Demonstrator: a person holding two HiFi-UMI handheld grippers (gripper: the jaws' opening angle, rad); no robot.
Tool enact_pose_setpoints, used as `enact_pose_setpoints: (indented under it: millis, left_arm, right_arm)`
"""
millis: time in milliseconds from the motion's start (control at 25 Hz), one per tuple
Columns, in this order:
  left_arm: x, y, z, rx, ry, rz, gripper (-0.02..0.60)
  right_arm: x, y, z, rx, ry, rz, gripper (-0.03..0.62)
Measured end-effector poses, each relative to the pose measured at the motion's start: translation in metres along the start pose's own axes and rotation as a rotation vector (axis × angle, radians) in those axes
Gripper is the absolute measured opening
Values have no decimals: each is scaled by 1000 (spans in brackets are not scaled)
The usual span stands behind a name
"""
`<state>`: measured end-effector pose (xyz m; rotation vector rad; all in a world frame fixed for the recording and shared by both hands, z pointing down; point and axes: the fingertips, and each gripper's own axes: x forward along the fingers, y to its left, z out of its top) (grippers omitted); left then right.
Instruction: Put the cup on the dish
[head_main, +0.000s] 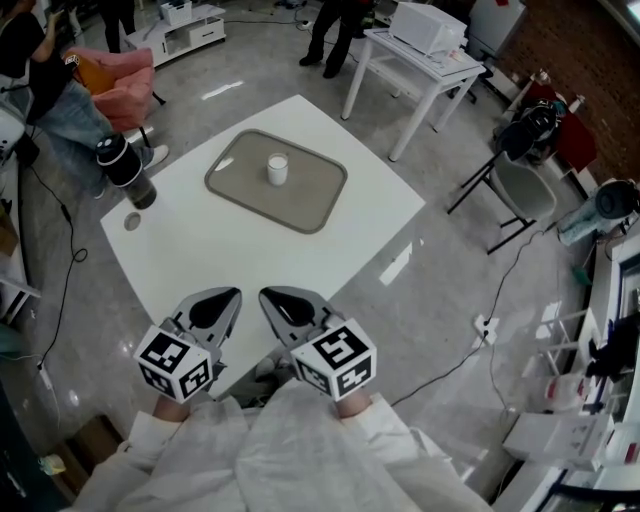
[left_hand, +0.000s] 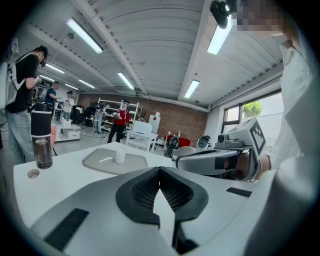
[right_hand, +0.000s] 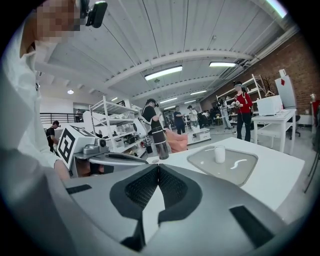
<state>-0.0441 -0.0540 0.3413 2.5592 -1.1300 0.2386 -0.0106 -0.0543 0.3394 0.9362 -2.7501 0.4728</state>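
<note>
A small white cup (head_main: 277, 168) stands upright on a grey rounded tray, the dish (head_main: 320, 200), in the far half of the white table. Both grippers hover side by side over the table's near edge, well short of the dish. My left gripper (head_main: 232, 296) is shut with nothing in it, and so is my right gripper (head_main: 268, 296). In the left gripper view the closed jaws (left_hand: 160, 172) point toward the cup (left_hand: 119, 156) on the dish (left_hand: 92, 161). In the right gripper view the closed jaws (right_hand: 158, 167) frame the cup (right_hand: 219, 153) and dish (right_hand: 245, 167).
A dark bottle with a black cap (head_main: 127, 170) stands at the table's left corner, with a small round disc (head_main: 132, 221) beside it. Another white table (head_main: 420, 60), a folding chair (head_main: 520, 185), cables and several people surround the table.
</note>
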Motion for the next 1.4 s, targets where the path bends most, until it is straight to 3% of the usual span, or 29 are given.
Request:
enact_pose_setpoints:
  millis: [1400]
  left_arm:
    - [4, -12, -12, 1, 37, 1, 8]
  right_arm:
    - [-6, -1, -11, -21, 33, 13, 12]
